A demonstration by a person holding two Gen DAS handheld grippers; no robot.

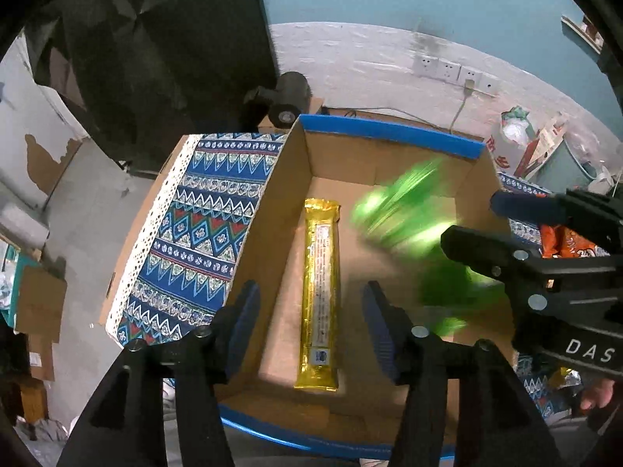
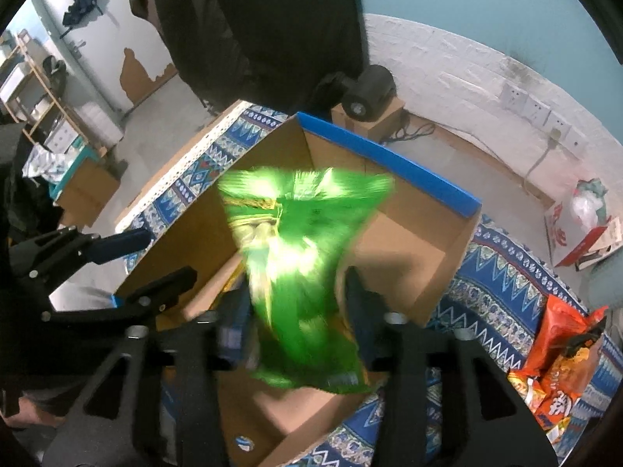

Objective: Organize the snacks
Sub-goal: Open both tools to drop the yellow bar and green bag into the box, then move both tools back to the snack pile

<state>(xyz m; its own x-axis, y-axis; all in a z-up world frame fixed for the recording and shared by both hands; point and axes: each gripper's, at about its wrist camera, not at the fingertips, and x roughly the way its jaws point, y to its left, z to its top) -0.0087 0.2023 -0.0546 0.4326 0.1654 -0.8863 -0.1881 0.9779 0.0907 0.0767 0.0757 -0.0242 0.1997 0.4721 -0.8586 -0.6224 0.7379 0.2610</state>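
in the left wrist view the left gripper points down into an open cardboard box with blue-taped rims, its fingers spread apart and pressing on nothing. between them, flat on the box floor, lies a long gold bar in a foil wrapper, running lengthwise away from the camera. to its right a green bag shows only as a motion-blurred smear inside the box, beside the right gripper, whose fingers also stand apart. the box sits on a desk under a blue patterned cloth, and an orange pack peeks out behind the right gripper. in the right wrist view the right gripper hangs over the same box with its fingers apart; the green bag is between them, heavily blurred, over the box floor, and i cannot tell whether either finger touches it. the left gripper reaches in from the left over the near box wall, fingers spread. a pile of orange packs lies on the cloth to the right of the box.
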